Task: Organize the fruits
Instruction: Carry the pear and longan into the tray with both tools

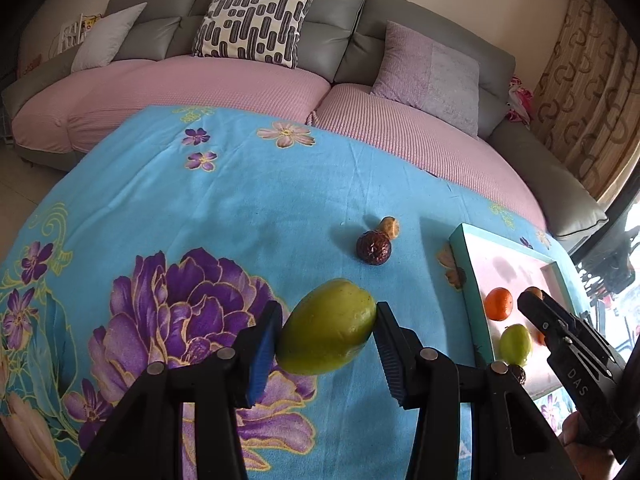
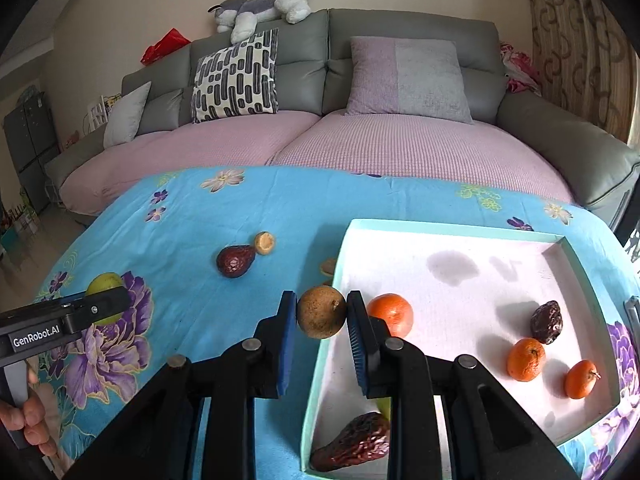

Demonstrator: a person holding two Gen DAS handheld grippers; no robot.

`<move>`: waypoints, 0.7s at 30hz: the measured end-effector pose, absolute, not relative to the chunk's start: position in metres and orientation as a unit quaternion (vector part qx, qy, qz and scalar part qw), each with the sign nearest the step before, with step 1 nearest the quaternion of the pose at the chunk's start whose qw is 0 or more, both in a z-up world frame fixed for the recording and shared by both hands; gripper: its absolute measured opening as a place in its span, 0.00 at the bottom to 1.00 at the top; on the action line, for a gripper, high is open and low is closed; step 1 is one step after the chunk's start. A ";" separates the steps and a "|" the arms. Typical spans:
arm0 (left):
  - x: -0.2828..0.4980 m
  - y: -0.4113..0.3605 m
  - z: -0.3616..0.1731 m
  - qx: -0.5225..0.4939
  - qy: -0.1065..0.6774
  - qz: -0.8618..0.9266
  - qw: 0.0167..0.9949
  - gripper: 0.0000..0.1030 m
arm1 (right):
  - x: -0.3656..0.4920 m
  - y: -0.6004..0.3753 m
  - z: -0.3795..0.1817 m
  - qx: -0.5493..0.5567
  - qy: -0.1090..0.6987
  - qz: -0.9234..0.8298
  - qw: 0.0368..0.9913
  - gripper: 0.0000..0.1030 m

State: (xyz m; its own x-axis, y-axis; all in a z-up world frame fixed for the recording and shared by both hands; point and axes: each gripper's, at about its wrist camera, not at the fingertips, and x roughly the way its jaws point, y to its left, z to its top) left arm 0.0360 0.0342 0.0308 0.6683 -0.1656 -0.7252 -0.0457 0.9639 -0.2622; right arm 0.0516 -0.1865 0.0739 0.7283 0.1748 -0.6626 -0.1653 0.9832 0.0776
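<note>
Left gripper (image 1: 326,328): clenched on a green mango (image 1: 327,326), blue pads pressing its two ends, the fruit held off the cloth above the purple flower print.
Right gripper (image 2: 322,317): clamped around a round brown fruit (image 2: 321,317), held over the tray's left wall.
Hands: fingers of one hand (image 2: 28,420) wrap the left gripper's handle at the lower left of the right wrist view; part of another hand (image 1: 576,440) shows at the lower right of the left wrist view.
Table: covered by a blue floral tablecloth (image 2: 192,240).
Tray (image 2: 440,228): teal-rimmed, white inside, standing at the table's right side.
Tray, near left corner: a wrinkled dark red fruit (image 2: 352,446) lies here, with a sliver of green fruit (image 2: 385,406) showing just behind it, mostly hidden by the right gripper.
Tray, middle: one orange (image 2: 391,314) just right of the held brown fruit.
Tray, right side: two small oranges (image 2: 526,359) (image 2: 581,378) near each other, a dark wrinkled fruit (image 2: 547,321) just beyond them.
Cloth, toward the far edge: a dark red pear-shaped fruit (image 2: 235,261) touching a small tan fruit (image 2: 265,243), left of the tray.
Beyond the table: a grey sofa (image 2: 400,28) with pink seat covers, a patterned cushion (image 2: 236,76) and a plush dog (image 2: 264,6) on its back.
</note>
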 end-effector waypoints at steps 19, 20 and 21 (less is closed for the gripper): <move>0.112 -0.123 0.059 -0.023 0.385 -0.178 0.905 0.48 | 0.047 -0.373 0.056 0.114 0.352 -0.183 0.911 0.26; 0.116 -0.132 0.055 -0.019 0.386 -0.185 0.904 0.48 | 0.048 -0.374 0.055 0.117 0.354 -0.181 0.910 0.26; 0.120 -0.139 0.052 -0.015 0.387 -0.190 0.902 0.48 | 0.051 -0.375 0.053 0.117 0.357 -0.179 0.909 0.26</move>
